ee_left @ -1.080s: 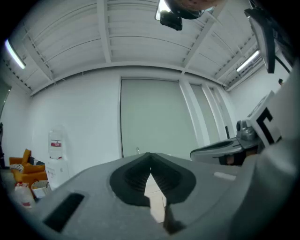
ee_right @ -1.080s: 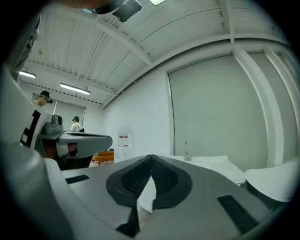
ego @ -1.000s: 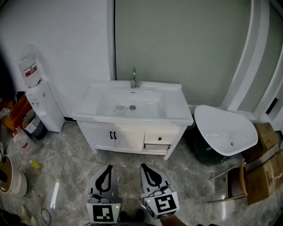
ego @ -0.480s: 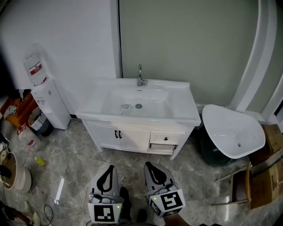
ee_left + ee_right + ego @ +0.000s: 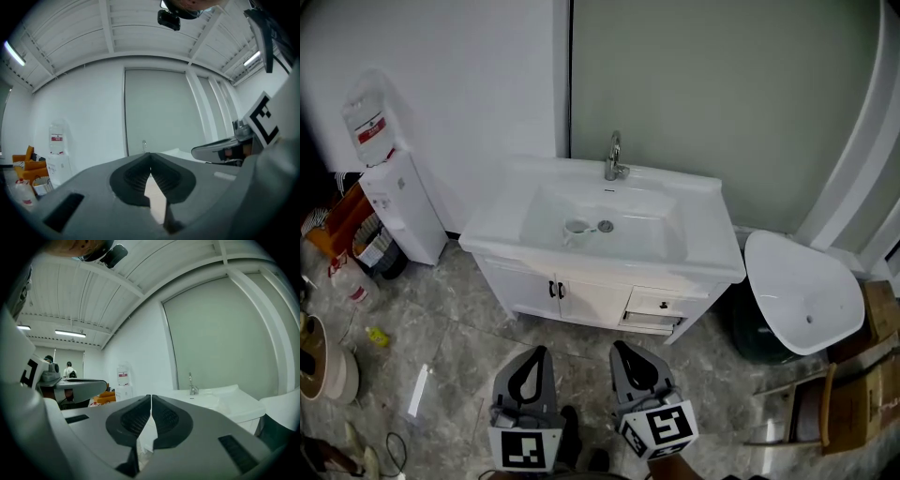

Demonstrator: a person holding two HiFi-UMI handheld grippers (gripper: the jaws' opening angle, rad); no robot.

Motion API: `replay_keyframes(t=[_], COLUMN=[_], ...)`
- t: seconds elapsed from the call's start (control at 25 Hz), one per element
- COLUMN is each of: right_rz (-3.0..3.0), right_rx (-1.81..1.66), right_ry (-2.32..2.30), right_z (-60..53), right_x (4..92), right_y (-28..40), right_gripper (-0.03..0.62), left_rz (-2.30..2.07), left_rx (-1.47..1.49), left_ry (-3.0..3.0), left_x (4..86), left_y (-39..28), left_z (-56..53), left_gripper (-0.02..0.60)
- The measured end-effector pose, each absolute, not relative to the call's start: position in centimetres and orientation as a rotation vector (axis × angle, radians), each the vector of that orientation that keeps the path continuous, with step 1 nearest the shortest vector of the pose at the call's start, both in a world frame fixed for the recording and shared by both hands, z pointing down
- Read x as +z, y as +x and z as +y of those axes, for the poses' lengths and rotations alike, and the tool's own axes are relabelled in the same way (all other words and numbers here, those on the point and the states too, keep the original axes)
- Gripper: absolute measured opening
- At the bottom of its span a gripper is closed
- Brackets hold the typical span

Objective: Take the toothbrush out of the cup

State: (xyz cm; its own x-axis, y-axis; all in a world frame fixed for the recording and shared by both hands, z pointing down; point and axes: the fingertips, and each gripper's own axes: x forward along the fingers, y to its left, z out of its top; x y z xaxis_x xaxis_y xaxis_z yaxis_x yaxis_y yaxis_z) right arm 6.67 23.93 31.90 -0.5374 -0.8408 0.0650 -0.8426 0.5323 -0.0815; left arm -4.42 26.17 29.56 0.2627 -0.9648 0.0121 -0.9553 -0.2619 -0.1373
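Note:
A small pale cup (image 5: 575, 228) sits in the basin of the white vanity (image 5: 534, 253), just left of the drain and below the chrome faucet (image 5: 613, 159). It is too small to make out a toothbrush in it. My left gripper (image 5: 535, 352) and right gripper (image 5: 622, 348) hang side by side low over the floor, well short of the vanity. Both point at it, both are shut and both hold nothing. The left gripper (image 5: 150, 155) looks toward the faucet (image 5: 144, 144). Past the right gripper (image 5: 151, 397) lies the vanity top (image 5: 220, 401).
A water dispenser (image 5: 389, 202) stands left of the vanity, with bottles, boxes and a bucket (image 5: 323, 361) on the floor beside it. A loose white basin (image 5: 802, 291) rests on a dark bin to the right, next to cardboard boxes (image 5: 862, 394). Grey tiled floor lies ahead.
Both grippers have moved forward toward the vanity, still shut and side by side. The vanity now sits larger and further right in the head view.

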Motion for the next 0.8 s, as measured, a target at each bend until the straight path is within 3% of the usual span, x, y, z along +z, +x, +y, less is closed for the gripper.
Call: replay_keyframes(t=[0.8], right_rz=[-2.696], right_rx=[0.065], right_ry=[1.590], right_z=[8.5], right_x=[29.0], right_y=[0.2], right_gripper=[0.015], left_rz=[1.771], left_rx=[-0.069], left_ry=[-2.469], left_x=[28.1], left_y=[-11.0], left_z=[10.2], left_gripper=[0.015])
